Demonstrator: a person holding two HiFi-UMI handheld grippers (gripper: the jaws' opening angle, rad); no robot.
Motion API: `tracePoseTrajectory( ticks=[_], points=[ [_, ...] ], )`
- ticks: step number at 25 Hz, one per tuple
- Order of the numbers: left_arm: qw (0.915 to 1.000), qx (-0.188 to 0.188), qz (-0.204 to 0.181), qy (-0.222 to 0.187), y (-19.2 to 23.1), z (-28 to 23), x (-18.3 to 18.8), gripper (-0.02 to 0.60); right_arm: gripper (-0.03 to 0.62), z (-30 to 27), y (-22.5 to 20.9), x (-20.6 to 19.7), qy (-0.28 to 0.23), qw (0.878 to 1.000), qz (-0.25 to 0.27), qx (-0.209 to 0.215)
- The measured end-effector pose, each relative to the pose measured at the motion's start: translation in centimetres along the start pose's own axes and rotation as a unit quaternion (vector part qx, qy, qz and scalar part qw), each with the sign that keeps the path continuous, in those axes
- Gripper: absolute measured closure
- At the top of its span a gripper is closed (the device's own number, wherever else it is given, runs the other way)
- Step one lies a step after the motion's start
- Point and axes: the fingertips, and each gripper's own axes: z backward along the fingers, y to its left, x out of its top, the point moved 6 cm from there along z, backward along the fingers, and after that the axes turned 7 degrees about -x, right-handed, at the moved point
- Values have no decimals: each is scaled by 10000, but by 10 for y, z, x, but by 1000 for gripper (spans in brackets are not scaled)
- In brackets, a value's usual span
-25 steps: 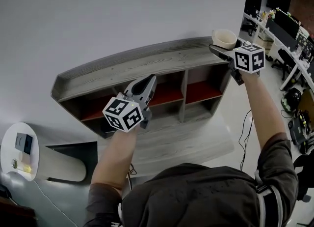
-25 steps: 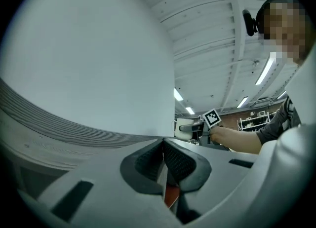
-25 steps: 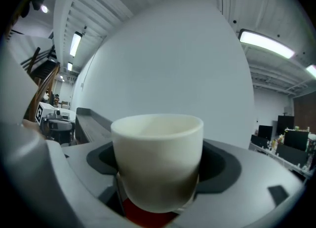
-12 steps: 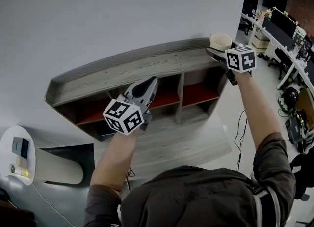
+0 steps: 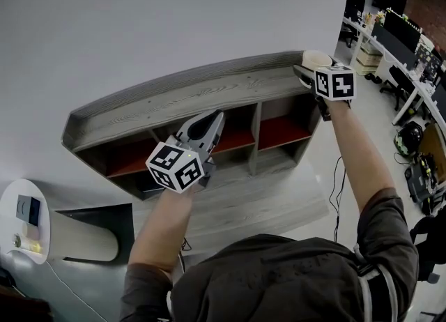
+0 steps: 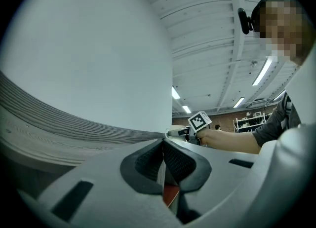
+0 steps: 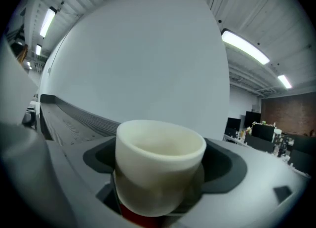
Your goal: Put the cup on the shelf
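Two jaws on the right gripper (image 5: 311, 67) are opening around the upright cup (image 7: 159, 145), which seems to be resting on the shelf (image 5: 195, 94) top's right end. The left gripper (image 5: 212, 118), jaws together, is hovering well apart. Backing straight out looks next.

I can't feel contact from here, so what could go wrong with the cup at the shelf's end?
1. The right tongs are opening with the cup between them, at the right end of the shelf top; if its base isn't fully supported, it may tip off.
2. Pulling back askew could let a pad drag the cup over that edge.
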Motion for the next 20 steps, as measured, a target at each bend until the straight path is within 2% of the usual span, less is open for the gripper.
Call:
tracePoseTrajectory(
  ticks=[3,20],
  points=[
    [10000,4,-5,-7,-1,1,0,575,88,2,-2,2,-90,9998,115,-107],
    [9999,152,-48,-43,-5,15,9,575,63,15,1,14,-500,9986,135,97]
  ],
)
